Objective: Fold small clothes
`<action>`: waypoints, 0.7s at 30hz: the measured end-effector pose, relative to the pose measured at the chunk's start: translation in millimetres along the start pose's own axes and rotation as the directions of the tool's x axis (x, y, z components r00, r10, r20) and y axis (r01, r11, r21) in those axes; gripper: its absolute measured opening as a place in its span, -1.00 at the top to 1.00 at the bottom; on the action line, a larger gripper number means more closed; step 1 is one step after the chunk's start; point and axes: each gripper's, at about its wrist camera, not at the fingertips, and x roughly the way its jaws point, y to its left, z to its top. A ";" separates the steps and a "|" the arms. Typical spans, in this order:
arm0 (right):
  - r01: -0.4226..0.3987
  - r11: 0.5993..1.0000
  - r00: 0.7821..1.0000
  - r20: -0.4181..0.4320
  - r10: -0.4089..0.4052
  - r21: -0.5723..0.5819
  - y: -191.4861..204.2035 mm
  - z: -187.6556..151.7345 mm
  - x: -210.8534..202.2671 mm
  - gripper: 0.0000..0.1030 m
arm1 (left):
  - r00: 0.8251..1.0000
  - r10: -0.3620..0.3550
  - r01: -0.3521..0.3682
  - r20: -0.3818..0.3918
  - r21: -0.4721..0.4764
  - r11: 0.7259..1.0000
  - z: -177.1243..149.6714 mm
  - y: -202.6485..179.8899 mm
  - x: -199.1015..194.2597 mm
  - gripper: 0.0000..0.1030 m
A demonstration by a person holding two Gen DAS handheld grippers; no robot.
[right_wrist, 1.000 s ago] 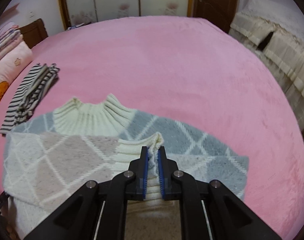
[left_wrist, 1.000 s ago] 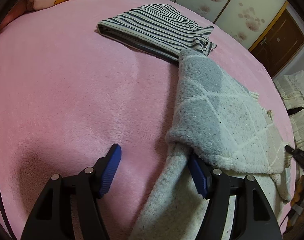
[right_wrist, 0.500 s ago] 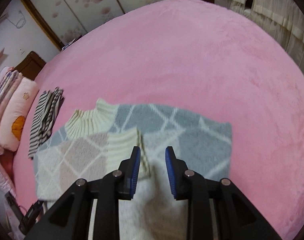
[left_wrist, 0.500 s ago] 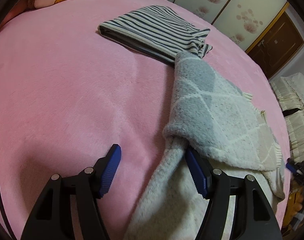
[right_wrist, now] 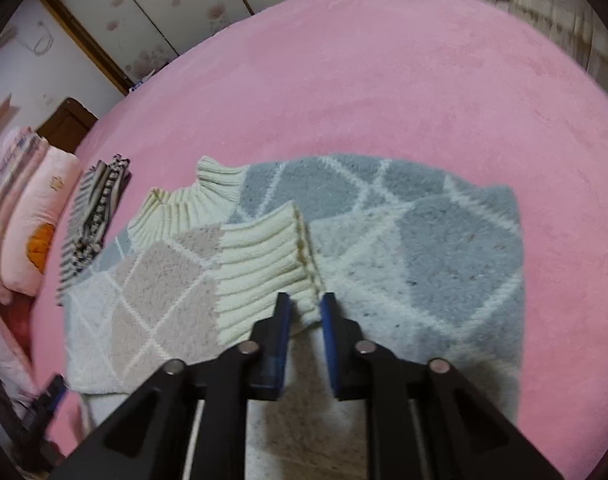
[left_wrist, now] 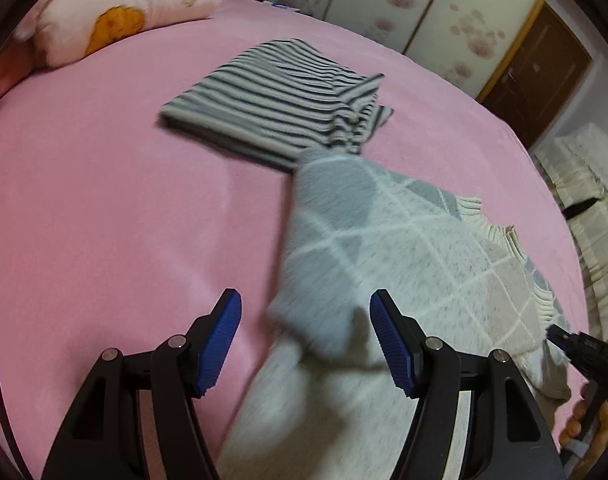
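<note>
Right wrist view: the right gripper [right_wrist: 306,312] hangs over the sweater [right_wrist: 384,248], which lies flat on the pink bed [right_wrist: 384,80]. Its fingers [right_wrist: 281,320] stand slightly apart, released, with the lower corner of the ribbed cuff [right_wrist: 263,268] between them; no clamping is visible. That sleeve is laid across the sweater body, with the cuff resting near the ribbed collar [right_wrist: 191,204].

Left wrist view: the left gripper [left_wrist: 306,340] is wide open and grasps nothing. The folded edge of the sweater [left_wrist: 384,248] lies between and just ahead of its fingers [left_wrist: 219,340]; whether they touch the knit cannot be told because of blur.

Status of the task:
1. Done: a striped garment [left_wrist: 279,96] lies folded on the bed, touching or just beside the far corner of the sweater. A pillow [left_wrist: 115,12] sits beyond it at the bed edge.
2. Partly done: the sweater has at least one sleeve folded inward over the body. The near side appears turned in also, but the exact layering is unclear.
3. Remaining, by judgement: the sweater is still wide and long, so the body must be folded down to a compact packet like the striped garment.
</note>
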 end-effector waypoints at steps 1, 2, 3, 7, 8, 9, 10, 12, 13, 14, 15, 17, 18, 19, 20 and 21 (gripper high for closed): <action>0.019 1.000 1.000 0.008 -0.019 -0.006 0.8 -1.7 -3.3 0.90 | 0.999 0.032 -0.032 -0.010 0.026 0.999 2.5 -5.8 5.4 -0.27; 0.028 1.000 1.000 0.015 -0.027 -0.006 0.6 -3.5 -6.4 0.92 | 0.997 0.074 -0.073 -0.024 0.056 0.996 5.8 -12.1 13.3 -0.27; 0.035 0.999 0.999 0.022 -0.035 -0.004 -0.4 -5.3 -9.6 0.92 | 0.992 0.116 -0.112 -0.041 0.081 0.990 7.2 -16.4 21.7 -0.27; 0.145 0.989 0.989 0.041 -0.144 -0.009 -8.0 -16.1 -16.6 1.00 | 0.985 0.156 -0.148 -0.073 0.104 0.983 6.6 -18.2 41.2 -0.29; 0.158 0.987 0.987 0.039 -0.158 -0.012 -12.4 -19.4 -16.1 1.00 | 0.984 0.162 -0.153 -0.073 0.115 0.982 5.8 -19.1 43.5 -0.30; 0.159 0.987 0.987 0.033 -0.158 -0.018 -15.2 -21.9 -15.0 1.00 | 0.983 0.168 -0.158 -0.071 0.125 0.980 4.6 -20.1 45.8 -0.33; 0.154 0.988 0.988 0.031 -0.153 -0.021 -17.1 -23.5 -14.7 1.00 | 0.982 0.176 -0.166 -0.069 0.136 0.977 3.6 -21.0 47.4 -0.35; 0.148 0.989 0.988 0.036 -0.148 -0.020 -19.4 -26.1 -17.8 1.00 | 0.980 0.191 -0.180 -0.061 0.151 0.972 1.9 -21.7 50.8 -0.43; 0.140 0.990 0.989 0.037 -0.140 -0.016 -19.9 -26.9 -20.9 1.00 | 0.979 0.194 -0.183 -0.059 0.157 0.971 1.3 -22.0 51.8 -0.44; 0.135 0.991 0.990 0.038 -0.134 -0.013 -19.7 -27.4 -22.7 1.00 | 0.979 0.194 -0.183 -0.060 0.160 0.970 1.1 -22.3 52.4 -0.44; 0.129 0.991 0.991 0.043 -0.128 -0.017 -16.1 -28.0 -24.6 1.00 | 0.979 0.193 -0.182 -0.060 0.161 0.970 1.2 -22.4 52.0 -0.44; 0.117 0.992 0.992 0.043 -0.115 -0.039 -6.1 -30.2 -28.2 1.00 | 0.979 0.195 -0.183 -0.054 0.170 0.968 1.8 -24.1 47.9 -0.44; 0.103 0.994 0.994 0.042 -0.102 -0.041 -2.1 -31.6 -30.2 0.99 | 0.979 0.197 -0.187 -0.043 0.174 0.967 2.0 -25.9 42.6 -0.44; 0.082 0.996 0.996 0.041 -0.080 -0.045 2.9 -33.6 -33.1 0.98 | 0.979 0.201 -0.193 -0.027 0.178 0.965 2.2 -27.9 36.6 -0.44; 0.065 0.997 0.997 0.042 -0.063 -0.051 8.8 -34.3 -34.6 0.97 | 0.979 0.203 -0.197 -0.014 0.179 0.964 2.0 -30.2 32.4 -0.43; 0.049 0.997 0.998 0.048 -0.046 -0.065 17.4 -35.0 -36.2 0.96 | 0.980 0.200 -0.198 0.008 0.181 0.963 0.2 -34.4 25.3 -0.44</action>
